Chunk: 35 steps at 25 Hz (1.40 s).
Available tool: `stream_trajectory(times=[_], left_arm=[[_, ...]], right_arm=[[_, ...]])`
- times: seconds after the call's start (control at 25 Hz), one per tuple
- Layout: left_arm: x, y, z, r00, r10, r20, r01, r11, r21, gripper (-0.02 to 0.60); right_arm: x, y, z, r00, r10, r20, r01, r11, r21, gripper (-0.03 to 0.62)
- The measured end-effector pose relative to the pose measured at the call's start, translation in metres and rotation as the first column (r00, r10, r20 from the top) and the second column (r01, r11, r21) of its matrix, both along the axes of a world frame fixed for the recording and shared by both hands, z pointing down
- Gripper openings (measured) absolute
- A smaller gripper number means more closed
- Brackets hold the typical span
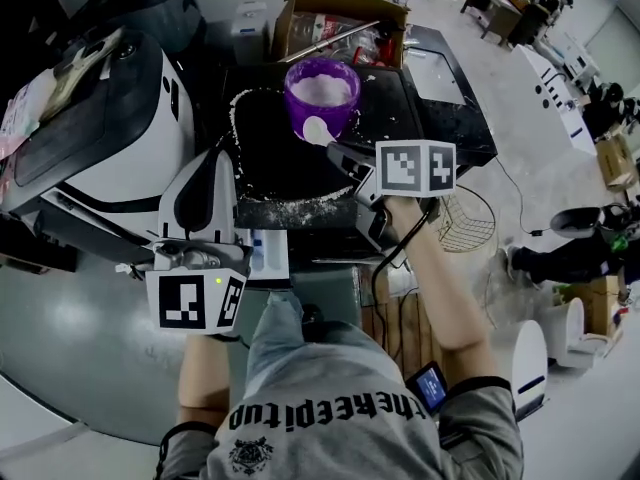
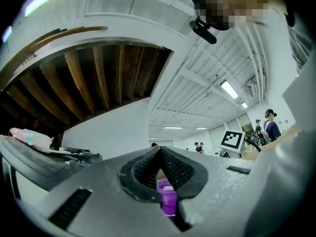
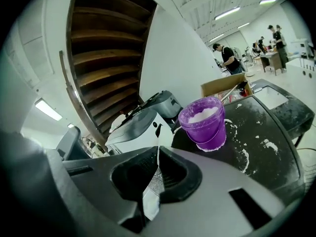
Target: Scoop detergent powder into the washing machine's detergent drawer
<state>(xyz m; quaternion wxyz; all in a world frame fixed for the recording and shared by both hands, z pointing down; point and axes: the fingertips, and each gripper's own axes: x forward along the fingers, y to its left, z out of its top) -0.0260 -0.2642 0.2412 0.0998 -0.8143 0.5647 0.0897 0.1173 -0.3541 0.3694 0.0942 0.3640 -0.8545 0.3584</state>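
clamping the scoop (image 1: 318, 130), handle mostly hidden: right tool (image 3: 157, 154); left tool (image 2: 159, 152) closed, empty.

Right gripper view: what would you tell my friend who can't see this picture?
The right gripper is shut on the thin handle of a white scoop, seen edge-on. Beyond it, a purple tub full of white powder stands on a black top dusted with spilled powder, with a white machine to its left.

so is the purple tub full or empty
Nearly full: in the purple tub, white powder reaches close to the rim, in head view and right gripper view alike.
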Motion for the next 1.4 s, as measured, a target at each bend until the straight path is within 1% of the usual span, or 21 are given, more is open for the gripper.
stream_trajectory(times=[0.16,0.32,0.44,0.96,1.08,1.2,1.4], left_arm=[[-0.008,0.014,0.004,1.000,-0.016,0.004,0.016,1.000,-0.004,0.003],[-0.019,0.024,0.001,1.000,-0.028,0.004,0.028,1.000,-0.001,0.003],[-0.029,0.029,-0.001,1.000,-0.021,0.004,0.021,1.000,0.004,0.003],[-0.093,0.066,0.001,0.998,0.060,0.013,-0.060,0.998,-0.022,0.003],[-0.103,0.075,0.003,0.996,0.084,0.010,-0.084,0.996,-0.025,0.003],[-0.111,0.084,0.005,0.994,0.105,0.010,-0.105,0.994,-0.028,0.003],[-0.120,0.097,0.013,0.991,0.130,0.011,-0.129,0.991,-0.040,0.003]], right_arm=[[-0.010,0.018,0.001,1.000,-0.003,0.005,0.003,1.000,0.022,0.008],[-0.026,0.034,0.002,1.000,-0.011,0.028,0.011,1.000,0.017,0.008],[-0.038,0.044,0.004,0.998,-0.002,0.059,0.002,1.000,0.005,0.008],[-0.090,0.095,0.024,0.981,0.133,0.143,-0.130,0.991,-0.037,0.008],[-0.099,0.109,0.032,0.974,0.163,0.155,-0.157,0.986,-0.047,0.008],[-0.101,0.121,0.047,0.970,0.199,0.139,-0.193,0.979,-0.059,0.008],[-0.117,0.144,0.057,0.963,0.221,0.153,-0.210,0.974,-0.083,0.008]])
